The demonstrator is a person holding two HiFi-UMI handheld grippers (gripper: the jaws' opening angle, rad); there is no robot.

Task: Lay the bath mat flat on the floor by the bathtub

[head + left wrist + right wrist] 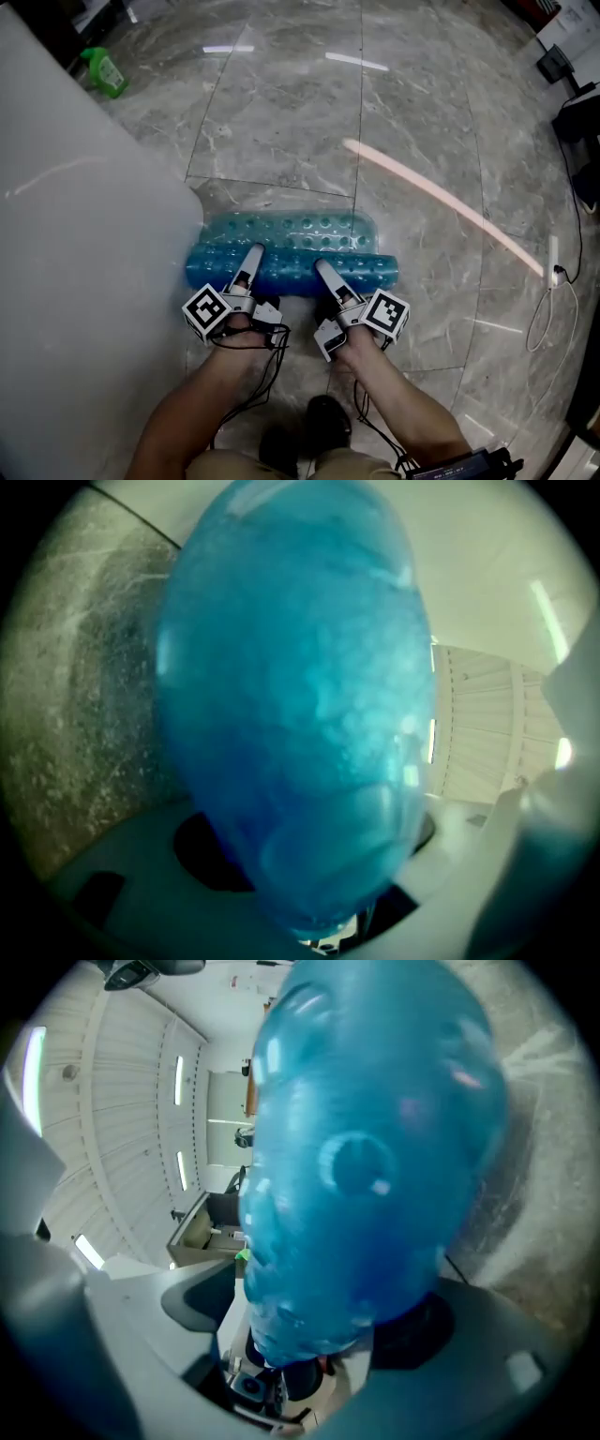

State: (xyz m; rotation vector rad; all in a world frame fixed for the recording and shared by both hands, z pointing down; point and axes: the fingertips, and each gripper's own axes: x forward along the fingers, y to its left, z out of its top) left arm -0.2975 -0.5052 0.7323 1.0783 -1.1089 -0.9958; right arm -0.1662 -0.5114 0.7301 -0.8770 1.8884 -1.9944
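The blue see-through bath mat (309, 230) lies on the marble floor beside the white bathtub (75, 234); its far part is flat and its near part is a thick roll (291, 270). My left gripper (251, 261) reaches over the roll's left part, its jaws set wide and closed around the roll. My right gripper (324, 274) straddles the roll's middle with its jaws as wide as they go, and I see no pad pressing. The mat (291, 714) fills the left gripper view and the mat (366, 1166) fills the right gripper view, hiding the fingertips.
The tub wall runs along the left side. A green bottle (103, 70) lies on the floor at the far left. A white power strip with a cable (553, 267) sits at the right. The person's dark shoe (323, 417) is just behind the grippers.
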